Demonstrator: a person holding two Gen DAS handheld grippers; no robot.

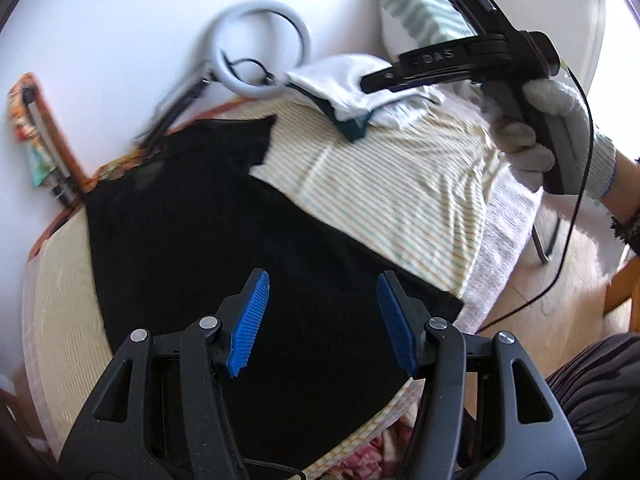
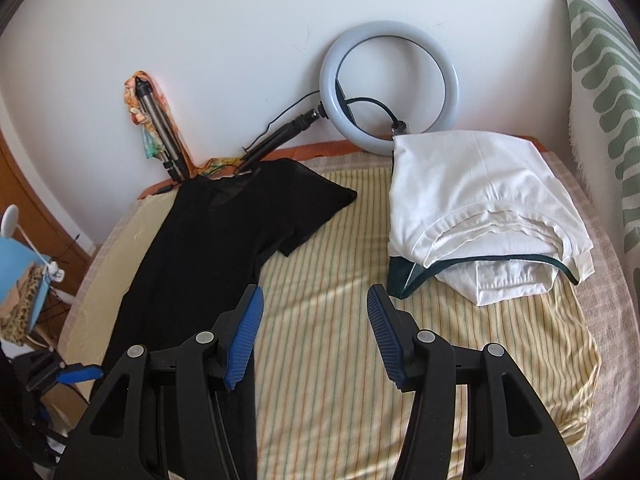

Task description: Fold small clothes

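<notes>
A black short-sleeved shirt point(image 1: 208, 232) lies spread flat on the striped bed cover point(image 1: 380, 196); it also shows in the right wrist view point(image 2: 216, 232), on the left. My left gripper point(image 1: 322, 280) is open and empty just above the shirt's lower part. My right gripper point(image 2: 314, 292) is open and empty above the bare striped cover point(image 2: 340, 344), between the shirt and a pile of folded white clothes point(image 2: 472, 196). In the left wrist view the right gripper point(image 1: 448, 64), held in a gloved hand, hovers over that pile point(image 1: 348, 84).
A ring light point(image 2: 390, 84) on a black stand leans on the white wall behind the bed. A green-patterned pillow point(image 2: 604, 92) stands at the right. A tripod point(image 2: 160, 128) wrapped in colourful cloth leans at the back left. A cable point(image 1: 576, 216) hangs from the right gripper.
</notes>
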